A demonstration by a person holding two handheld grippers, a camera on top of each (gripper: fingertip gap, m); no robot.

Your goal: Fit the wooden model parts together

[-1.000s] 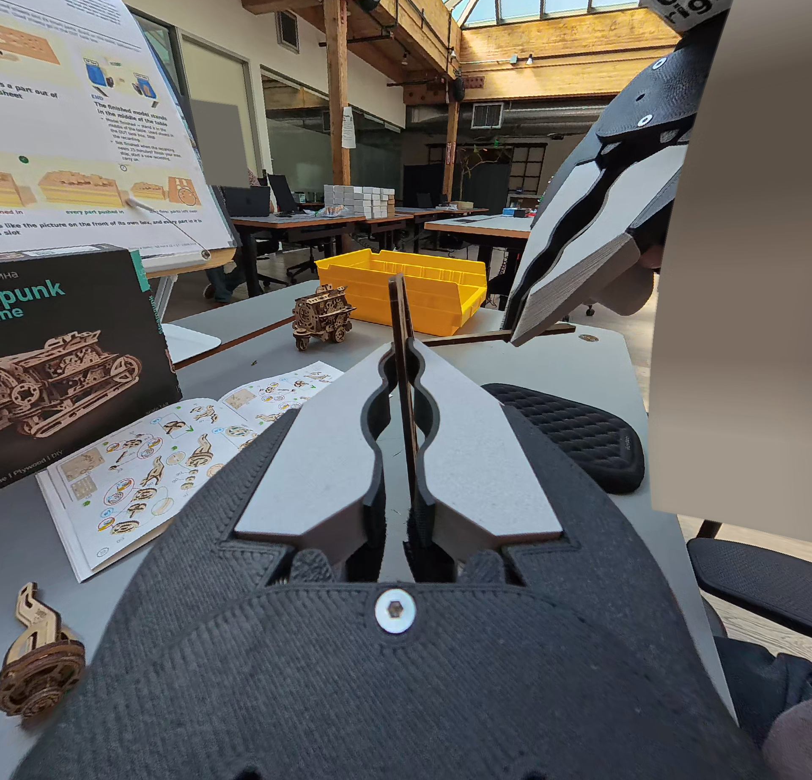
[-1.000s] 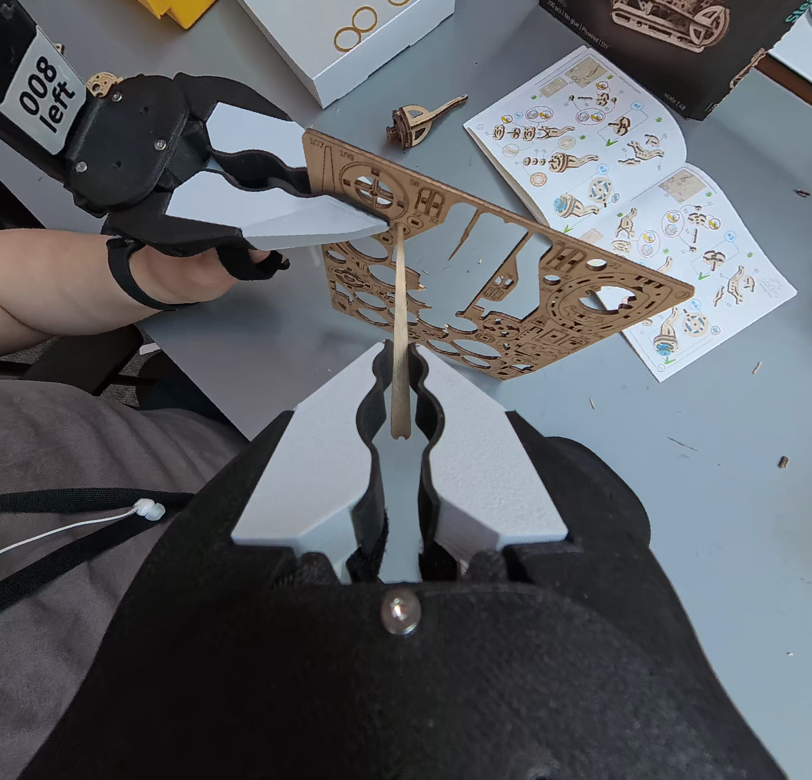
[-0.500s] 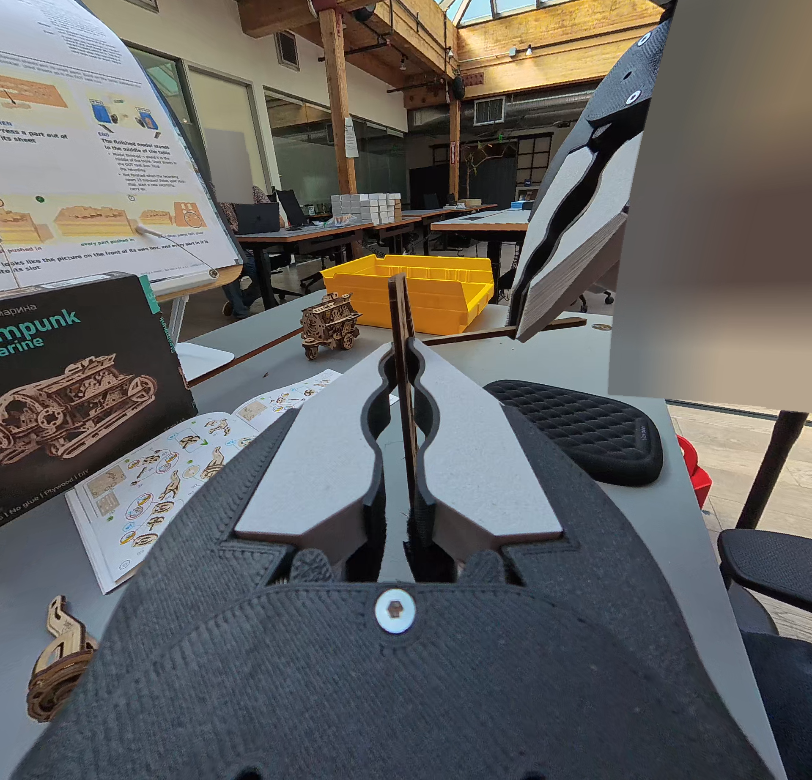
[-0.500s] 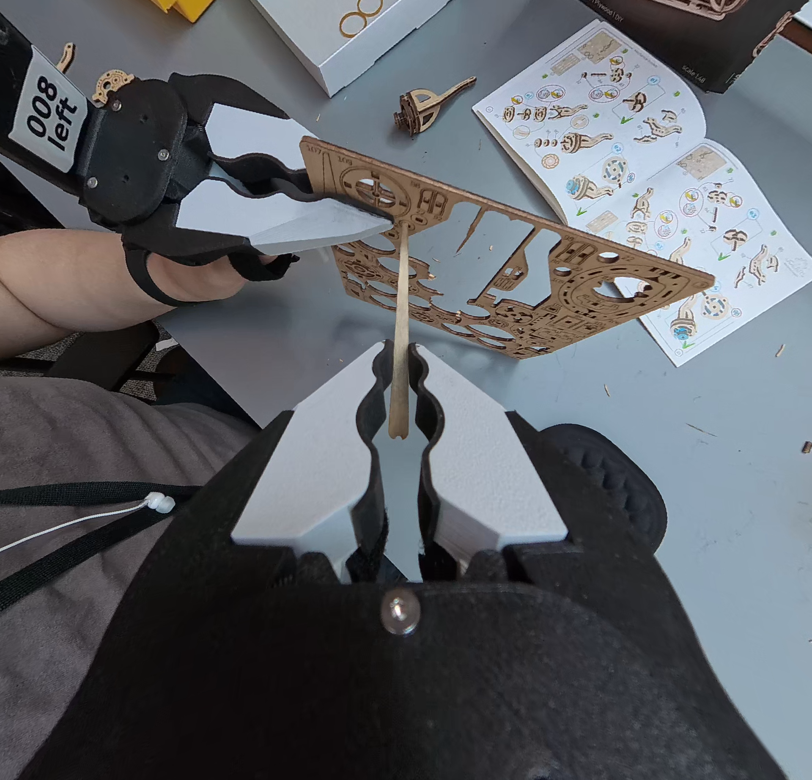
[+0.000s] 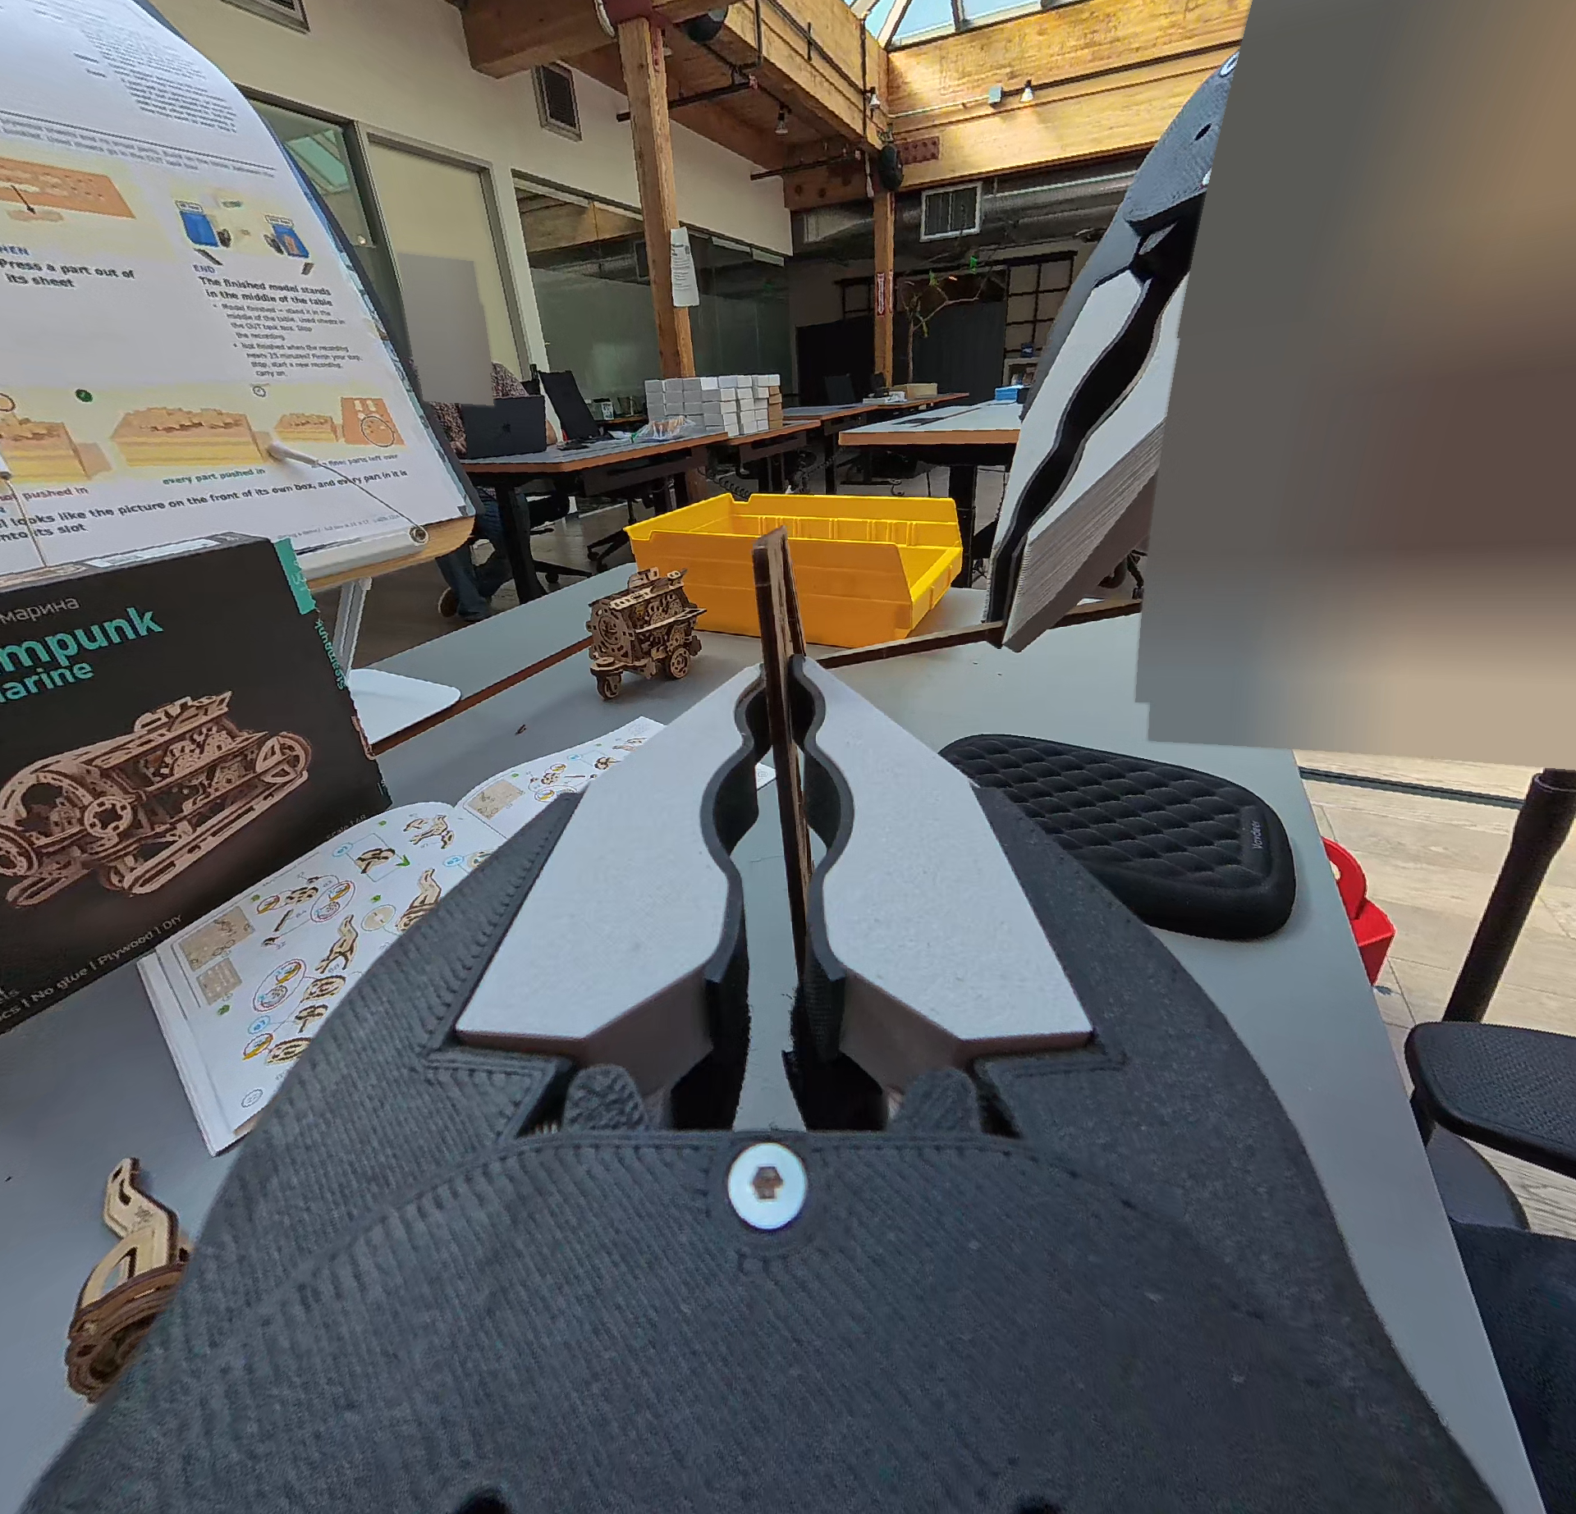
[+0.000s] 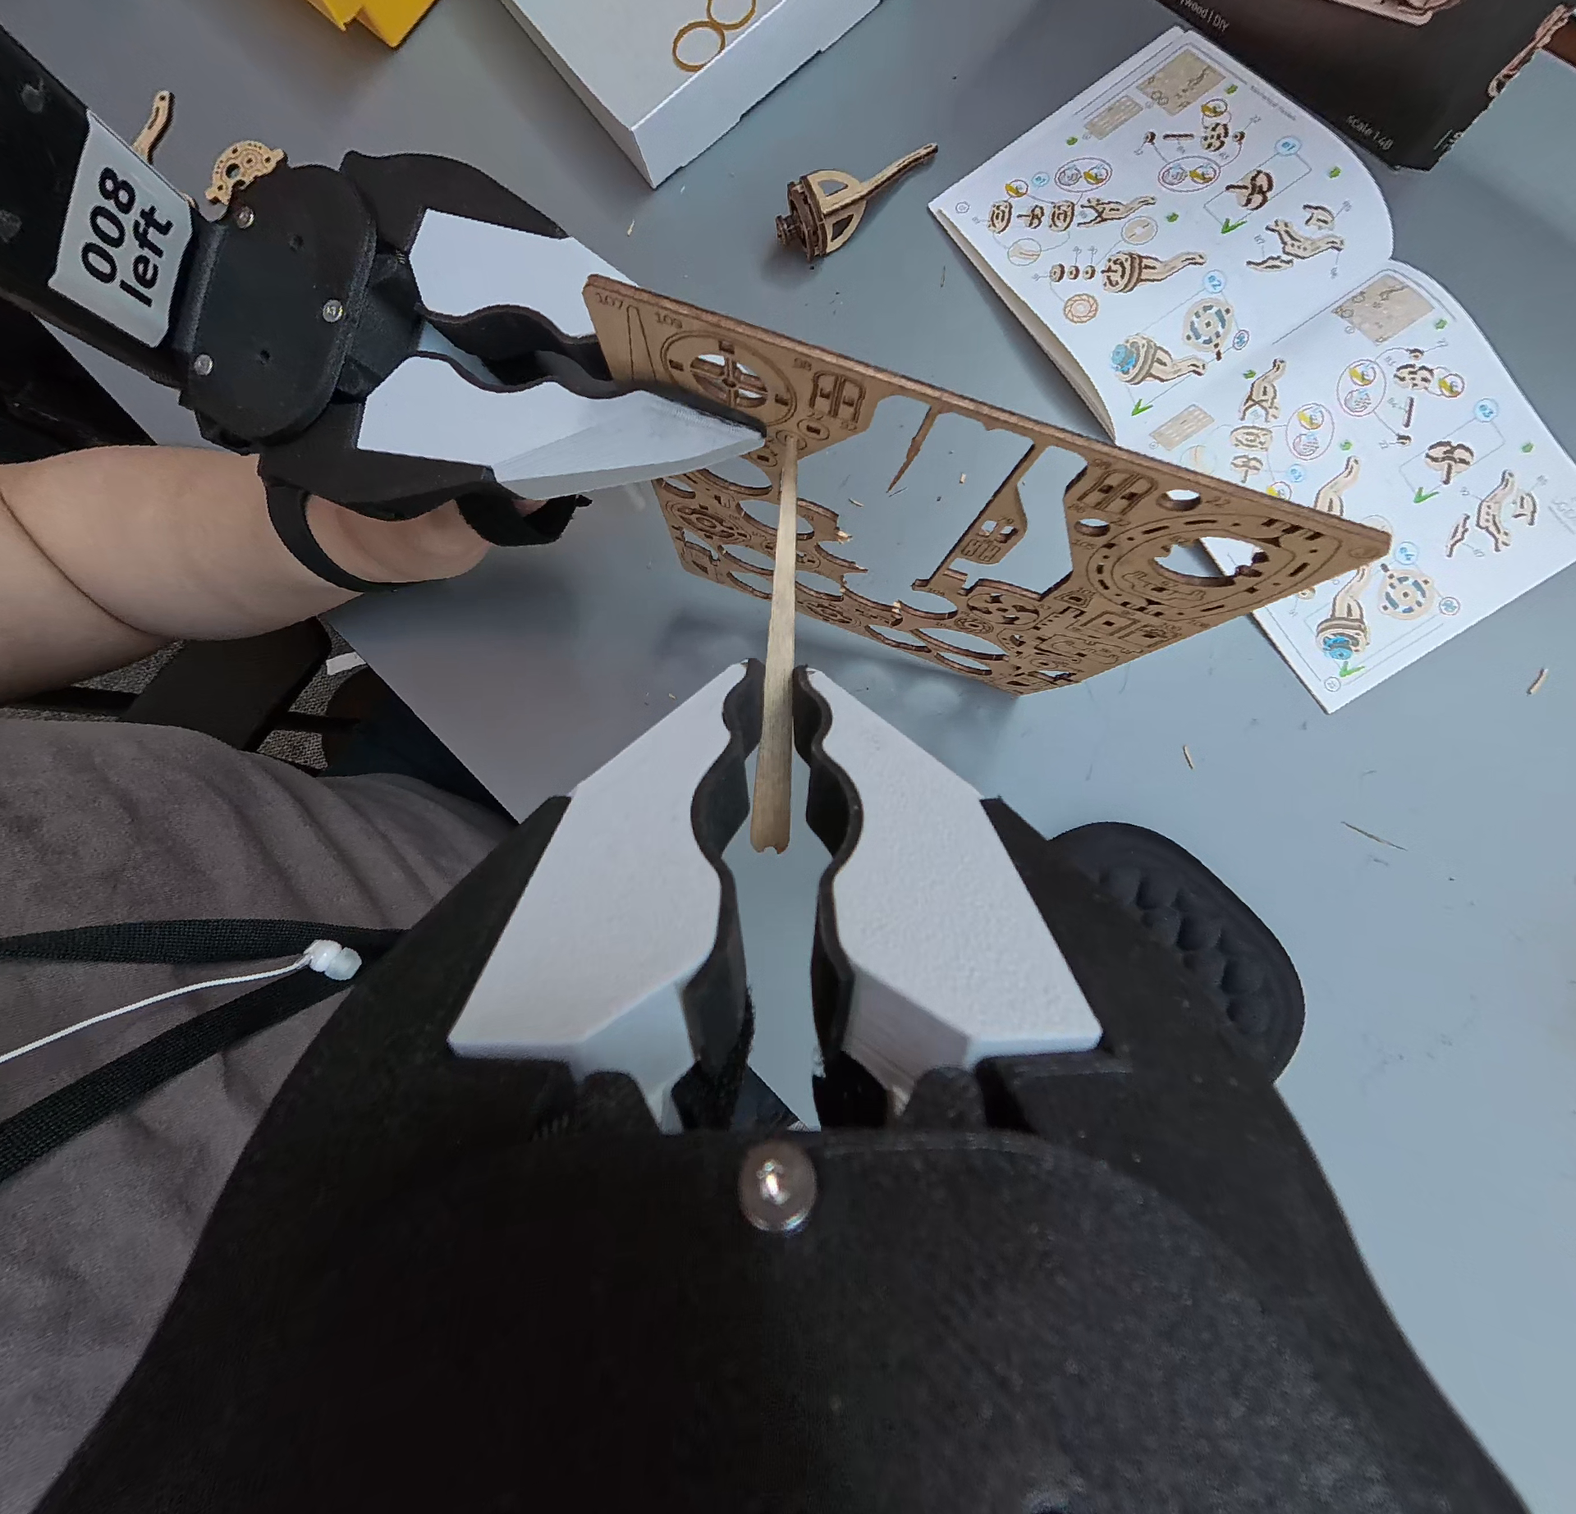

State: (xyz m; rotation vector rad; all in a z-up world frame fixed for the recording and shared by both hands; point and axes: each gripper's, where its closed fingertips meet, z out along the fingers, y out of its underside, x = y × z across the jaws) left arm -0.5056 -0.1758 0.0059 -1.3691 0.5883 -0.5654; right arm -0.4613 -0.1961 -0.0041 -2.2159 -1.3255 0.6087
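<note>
Your grey surface [image 6: 1279, 791] sits in an open workshop with timber beams, and the landmark here is the laser-cut plywood sheet [image 6: 1066, 518] held in the air above it. Your left claw [image 6: 750, 441] is clamped on the sheet's near-left corner. Your right claw [image 6: 772, 680] is closed on a thin wooden stick [image 6: 780, 586] whose tip meets a small part near that same corner, right beside the left fingers.

Risks, as I judge them: you grip the sheet at one corner only, so a hard push could twist or snap its thin webs. The stick is slender and may slide between the jaws or skid off the part and jab the left claw. A freed part could drop and get lost among the splinters below the sheet.

Count: one sheet, one stick, two claws. Beyond the sheet lie one open instruction booklet [image 6: 1237, 305], one small wheel-and-lever sub-assembly [image 6: 827, 211], one white box [image 6: 682, 32] and one dark kit box [image 6: 1330, 15]. Left of the sheet are what look like two loose cut parts [image 6: 243, 164], though the left claw half hides them. One yellow bin [image 5: 802, 561] and one finished small model [image 5: 644, 633] stand farther back.
</note>
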